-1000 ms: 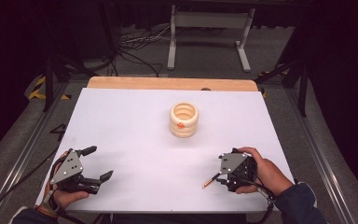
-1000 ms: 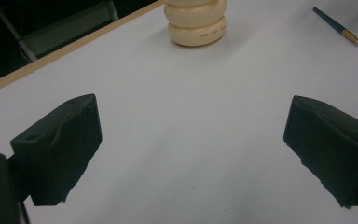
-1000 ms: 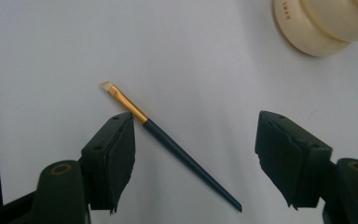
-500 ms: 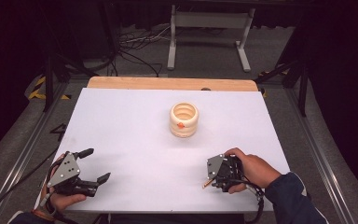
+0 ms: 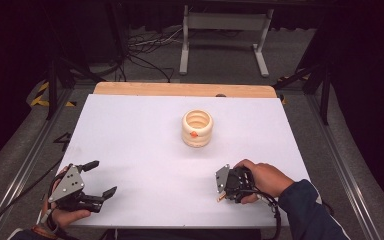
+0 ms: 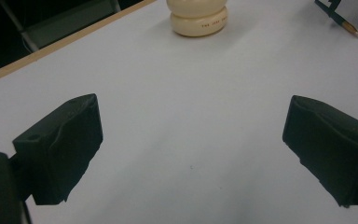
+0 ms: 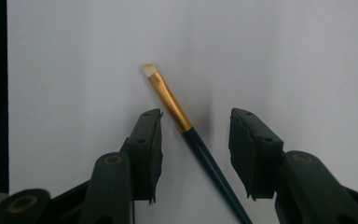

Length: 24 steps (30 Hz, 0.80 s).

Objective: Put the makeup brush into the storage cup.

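Compared with a second ago, the right gripper [image 5: 226, 192] has shifted left along the near edge of the white bench [image 5: 130, 130], and its jaws stand apart on either side of a thin brush [image 7: 186, 128] with a dark handle and gold ferrule; whether the brush touches the bench cannot be told. At near left, the left gripper [image 5: 99, 179] rests with jaws wide apart. Farther off, near the bench centre, stands a cream ribbed pot [image 5: 197, 128].

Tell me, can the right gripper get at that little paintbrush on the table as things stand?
Probably yes: the right gripper is open with the paintbrush lying between its jaws, and nothing blocks it.
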### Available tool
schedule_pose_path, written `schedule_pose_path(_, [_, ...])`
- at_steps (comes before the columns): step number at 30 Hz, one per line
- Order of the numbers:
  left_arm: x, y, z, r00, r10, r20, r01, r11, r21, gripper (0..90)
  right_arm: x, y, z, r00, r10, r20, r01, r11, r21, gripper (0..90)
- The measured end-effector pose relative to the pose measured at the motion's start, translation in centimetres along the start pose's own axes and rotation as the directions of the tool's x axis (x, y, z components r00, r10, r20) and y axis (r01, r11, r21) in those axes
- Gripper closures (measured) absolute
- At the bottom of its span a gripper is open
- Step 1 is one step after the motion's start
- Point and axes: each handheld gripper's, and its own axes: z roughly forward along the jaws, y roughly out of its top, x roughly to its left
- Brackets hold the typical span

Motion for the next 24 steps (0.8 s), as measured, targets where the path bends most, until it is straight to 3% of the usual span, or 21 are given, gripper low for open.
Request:
schedule_pose_path(10, [-0.04, -0.04, 0.04, 1.0000, 0.004, -0.001, -0.004, 1.0000, 0.000, 5.5, -0.15, 0.71, 0.76, 0.9993, -0.031, -0.022, 0.032, 0.999, 0.040, 69.2])
schedule_pose_path(16, [-0.06, -0.03, 0.05, 1.0000, 0.007, 0.000, -0.007, 1.0000, 0.005, 5.6, -0.04, 0.89, 0.81, 0.9963, -0.052, -0.069, 0.056, 0.997, 0.055, 84.1])
schedule_pose_path(24, [-0.09, -0.03, 0.09, 1.0000, 0.006, 0.000, -0.006, 1.0000, 0.008, 5.6, 0.16, 0.62, 0.72, 0.9974, -0.047, -0.054, 0.049, 0.998, 0.036, 84.3])
